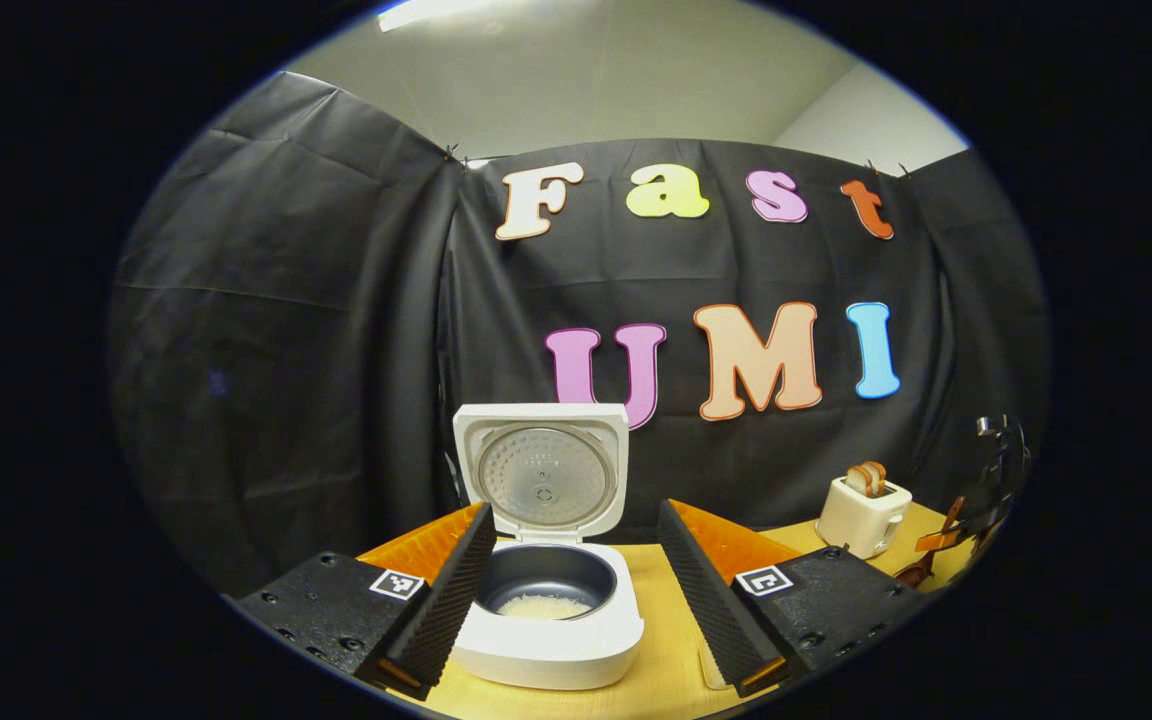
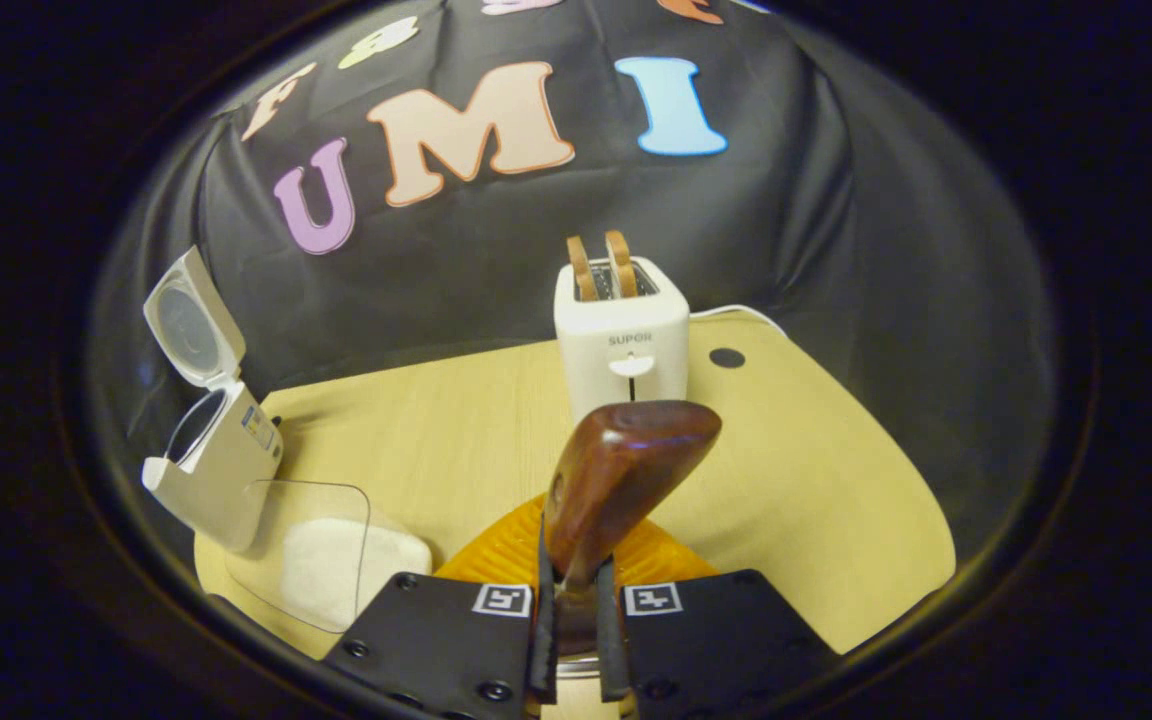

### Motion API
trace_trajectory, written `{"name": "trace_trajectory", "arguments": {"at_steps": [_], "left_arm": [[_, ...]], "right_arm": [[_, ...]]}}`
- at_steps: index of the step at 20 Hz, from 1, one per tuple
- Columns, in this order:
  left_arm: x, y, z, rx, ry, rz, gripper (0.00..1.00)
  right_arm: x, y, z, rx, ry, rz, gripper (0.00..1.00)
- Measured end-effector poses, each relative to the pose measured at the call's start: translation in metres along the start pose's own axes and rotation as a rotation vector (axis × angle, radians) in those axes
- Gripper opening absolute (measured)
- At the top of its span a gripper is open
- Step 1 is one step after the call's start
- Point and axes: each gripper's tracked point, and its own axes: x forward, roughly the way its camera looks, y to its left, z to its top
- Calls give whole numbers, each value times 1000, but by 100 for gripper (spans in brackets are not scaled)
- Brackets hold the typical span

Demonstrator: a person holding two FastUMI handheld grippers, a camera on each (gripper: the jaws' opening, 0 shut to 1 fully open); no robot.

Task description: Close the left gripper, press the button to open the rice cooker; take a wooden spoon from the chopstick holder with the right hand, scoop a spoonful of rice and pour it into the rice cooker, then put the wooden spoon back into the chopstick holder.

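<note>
1. Wooden spoon is clamped between your right gripper's fingers, bowl end sticking up and away toward the toaster at the far side of the table.
2. Rice cooker stands with its lid flipped up, so the button part looks settled. Your left gripper hangs in front of it, fingers spread wide, gripping nothing.
3. Some rice lies at the bottom of the cooker's dark pot. Can't tell if that's your spoonful or was just sitting there.
4. In the right gripper view a clear container with white rice sits near-left, just beside the cooker.
5. Spoon's bowl looks empty from this angle, though I only get its back, so don't quote me.
6. So this fits either spoon freshly out of the holder and headed for the scoop, or rice already dumped and spoon on its way back. Either way the spoon isn't in the chopstick holder right now, so that bit is left.
</note>
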Motion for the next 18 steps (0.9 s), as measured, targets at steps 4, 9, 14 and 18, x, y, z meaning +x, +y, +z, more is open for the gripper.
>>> {"name": "trace_trajectory", "arguments": {"at_steps": [4, 9, 14, 18], "left_arm": [[3, 7, 2, -23, -14, -16, 96], [5, 21, 0, -37, -13, -30, 96], [3, 43, 2, -25, -14, -23, 96], [-4, 63, 1, -13, -11, -6, 96]], "right_arm": [[-27, 25, 36, -13, -74, 31, 19], [-44, 74, 65, 22, -141, 101, 19], [-44, 134, 56, 12, -147, 183, 19], [-34, 174, 35, -60, -144, 211, 19]]}}
